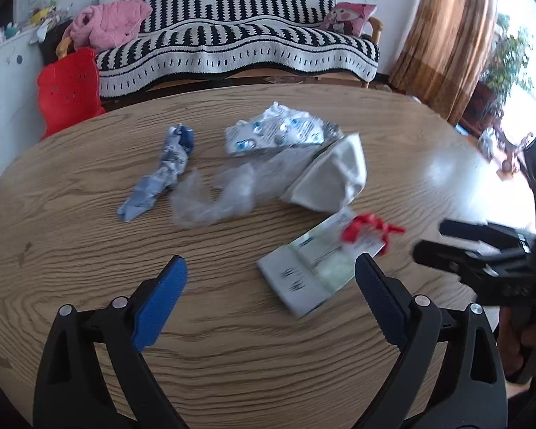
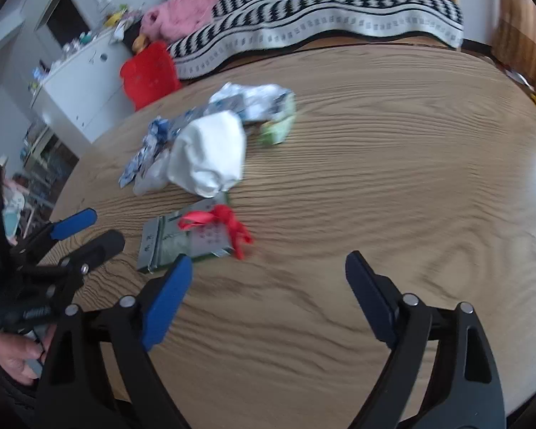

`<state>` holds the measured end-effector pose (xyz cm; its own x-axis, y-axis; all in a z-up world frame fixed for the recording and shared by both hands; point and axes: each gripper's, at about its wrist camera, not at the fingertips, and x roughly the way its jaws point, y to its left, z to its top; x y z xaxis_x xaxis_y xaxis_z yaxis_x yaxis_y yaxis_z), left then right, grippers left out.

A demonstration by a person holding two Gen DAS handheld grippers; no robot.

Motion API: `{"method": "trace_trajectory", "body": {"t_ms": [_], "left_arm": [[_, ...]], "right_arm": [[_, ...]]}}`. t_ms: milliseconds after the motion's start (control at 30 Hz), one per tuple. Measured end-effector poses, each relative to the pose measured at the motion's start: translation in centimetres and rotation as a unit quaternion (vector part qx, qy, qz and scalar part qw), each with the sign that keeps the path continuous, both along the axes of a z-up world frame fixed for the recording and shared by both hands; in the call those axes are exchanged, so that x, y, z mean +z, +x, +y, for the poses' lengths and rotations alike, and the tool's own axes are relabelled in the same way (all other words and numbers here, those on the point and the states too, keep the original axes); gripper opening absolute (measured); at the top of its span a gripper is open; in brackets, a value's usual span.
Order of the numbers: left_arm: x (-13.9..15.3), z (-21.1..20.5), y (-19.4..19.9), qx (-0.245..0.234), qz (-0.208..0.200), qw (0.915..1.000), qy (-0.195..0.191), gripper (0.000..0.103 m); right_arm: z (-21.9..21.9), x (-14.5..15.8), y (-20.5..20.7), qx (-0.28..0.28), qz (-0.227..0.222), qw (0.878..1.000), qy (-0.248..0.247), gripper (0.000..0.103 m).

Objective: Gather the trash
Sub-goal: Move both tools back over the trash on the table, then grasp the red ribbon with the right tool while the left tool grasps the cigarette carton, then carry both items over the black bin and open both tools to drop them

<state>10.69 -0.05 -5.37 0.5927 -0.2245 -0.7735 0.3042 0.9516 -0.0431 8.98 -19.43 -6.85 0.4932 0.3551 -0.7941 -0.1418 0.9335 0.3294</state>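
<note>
Our left gripper [image 1: 269, 279] and right gripper [image 2: 268, 279] hover, jaws wide and empty. At one o'clock on the tabletop [image 1: 89, 250] lies a flat carton [image 1: 314, 261], light, stiff; we'd pinch its near edge.

Wood-grain counter [image 1: 89, 214], smooth, with a glossy sheen at its far side. Crinkly clear plastic film [image 1: 214, 196] lies on it, shiny foil blister pack [image 1: 275, 132] beyond, matt white paper bag [image 1: 336, 178] beside. Satin red ribbon [image 1: 368, 228] on a printed card [image 1: 303, 268]. Blue pads [image 1: 160, 307] look textured, rubbery.
</note>
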Motion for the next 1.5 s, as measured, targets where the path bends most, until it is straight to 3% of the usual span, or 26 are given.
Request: {"method": "trace_trajectory", "body": {"t_ms": [200,233,267,367,700,933,1100,1300,1500], "left_arm": [[-1.0,1.2,-0.9,-0.024,-0.006,0.9993,0.029,0.092],[-1.2,1.2,-0.9,-0.027,-0.005,0.9991,0.034,0.092],[-1.4,1.2,-0.7,-0.029,-0.004,0.9989,0.037,0.092],[-1.8,0.9,-0.4,-0.037,-0.003,0.9984,0.043,0.092],[-3.5,-2.9,1.0,-0.098,0.015,0.9936,0.054,0.093],[-4.7,-4.8,1.3,-0.106,0.013,0.992,0.068,0.093],[-4.2,-5.8,0.7,-0.107,0.008,0.991,0.079,0.063],[-3.2,-7.0,-1.1,-0.104,0.012,0.99,0.095,0.061],[-0.3,-7.8,-3.6,-0.102,0.012,0.9927,0.063,0.061]], "right_arm": [[1.6,-1.0,1.1,0.015,-0.009,1.0,-0.012,0.07],[1.7,-1.0,1.3,0.018,-0.009,1.0,-0.005,0.061],[1.8,-1.1,1.5,0.023,-0.005,1.0,0.002,0.038],[2.0,-0.8,1.4,0.029,-0.009,1.0,0.006,0.014],[-0.7,1.3,-0.5,0.02,-0.029,0.999,0.019,0.014],[-4.2,1.8,-2.3,-0.003,-0.028,0.999,0.017,0.014],[-6.5,2.4,-4.1,-0.017,-0.031,0.999,0.016,0.014],[-9.3,3.5,-6.4,-0.03,-0.039,0.999,0.013,0.014],[-13.4,4.4,-9.3,-0.059,-0.045,0.997,0.008,0.014]]}}
